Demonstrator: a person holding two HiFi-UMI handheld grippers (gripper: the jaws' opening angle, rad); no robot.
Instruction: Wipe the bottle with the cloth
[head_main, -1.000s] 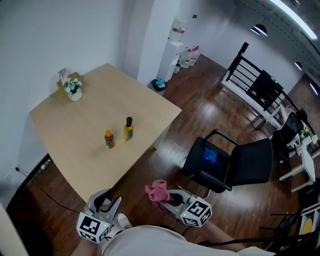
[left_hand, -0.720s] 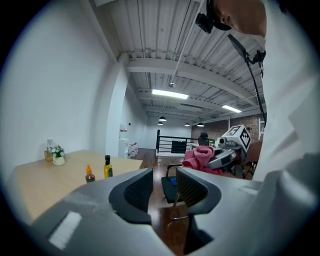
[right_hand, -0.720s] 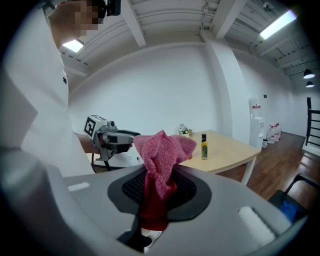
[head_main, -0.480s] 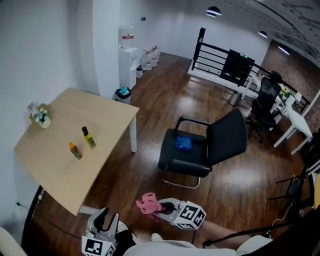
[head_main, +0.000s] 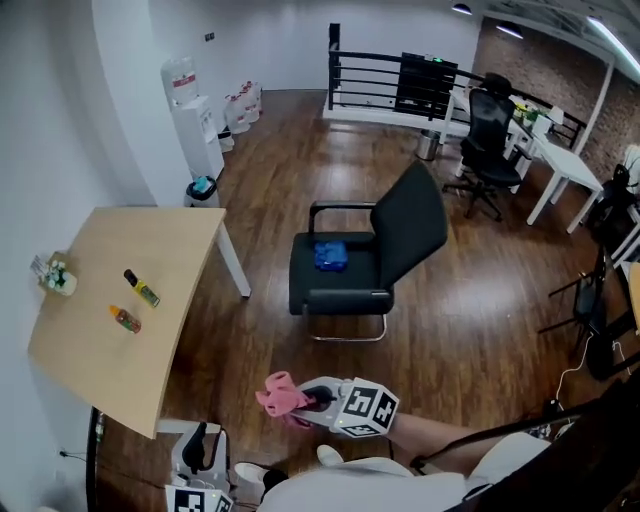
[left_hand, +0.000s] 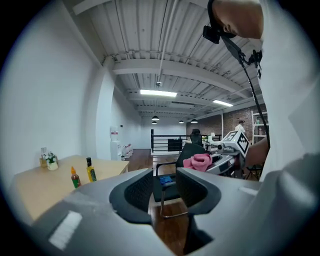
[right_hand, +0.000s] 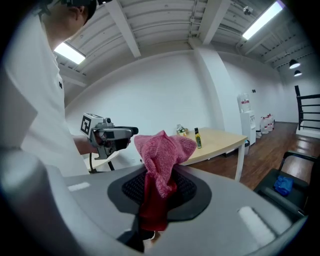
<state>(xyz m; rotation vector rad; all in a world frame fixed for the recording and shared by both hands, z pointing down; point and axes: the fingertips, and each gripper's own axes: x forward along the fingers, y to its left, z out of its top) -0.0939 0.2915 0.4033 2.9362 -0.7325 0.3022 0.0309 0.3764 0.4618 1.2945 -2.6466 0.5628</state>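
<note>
Two small bottles stand on the light wooden table (head_main: 150, 380) far to my left: an olive-yellow bottle (head_main: 140, 288) with a black cap and an orange bottle (head_main: 125, 319). The left gripper view shows the olive-yellow bottle (left_hand: 91, 170) and the orange bottle (left_hand: 75, 177) as well. My right gripper (head_main: 303, 398) is held over the floor, away from the table, shut on a pink cloth (head_main: 279, 392). The pink cloth (right_hand: 162, 157) sticks up bunched from between its jaws. My left gripper (head_main: 205, 447) hangs low by my body, open and empty.
A black office chair (head_main: 365, 255) with a blue item on its seat stands on the dark wood floor ahead. A small flower pot (head_main: 55, 278) sits at the table's far corner. A water dispenser (head_main: 195, 125), a black railing (head_main: 385, 85) and desks lie farther off.
My view has swung right: the table and bottles slid to the left edge and look farther away, and the chair came to the middle. Both grippers keep their states.
</note>
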